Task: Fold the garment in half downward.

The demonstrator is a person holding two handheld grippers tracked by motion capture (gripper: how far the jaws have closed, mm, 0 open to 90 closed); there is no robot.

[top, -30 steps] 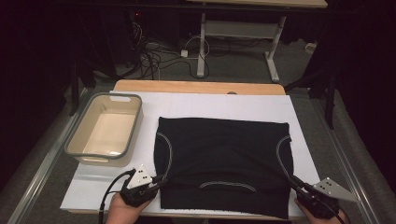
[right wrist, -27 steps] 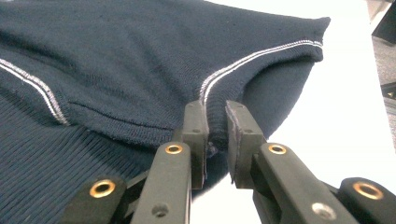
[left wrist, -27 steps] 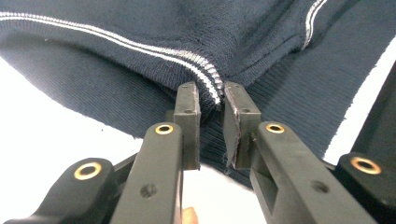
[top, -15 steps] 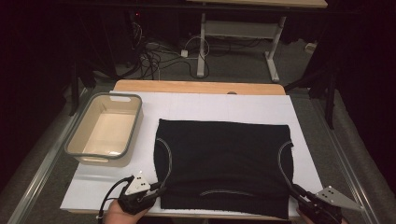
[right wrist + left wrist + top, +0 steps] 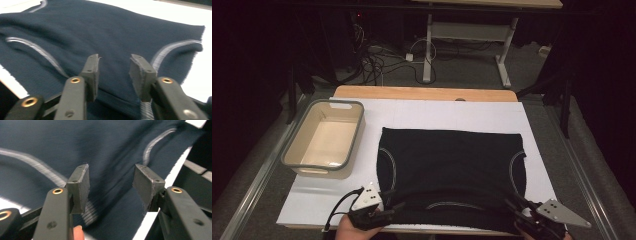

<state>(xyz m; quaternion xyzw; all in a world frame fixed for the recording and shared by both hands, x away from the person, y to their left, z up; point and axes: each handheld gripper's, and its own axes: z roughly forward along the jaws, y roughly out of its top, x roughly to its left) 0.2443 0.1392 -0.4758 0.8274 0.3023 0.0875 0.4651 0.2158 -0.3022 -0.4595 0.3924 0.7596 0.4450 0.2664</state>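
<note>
High view: dark garment [image 5: 452, 165], seemingly without readable label.

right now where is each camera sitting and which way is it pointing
High view: above the person's side, looking forward and down on the white board, basin and dark garment; both hands hold the left gripper and right gripper.
Left gripper view: rides that gripper, looking along its open jaws at the garment; a fingertip shows.
Right gripper view: looks along its own open jaws across the garment.
All three share the garment's pale seams.
</note>
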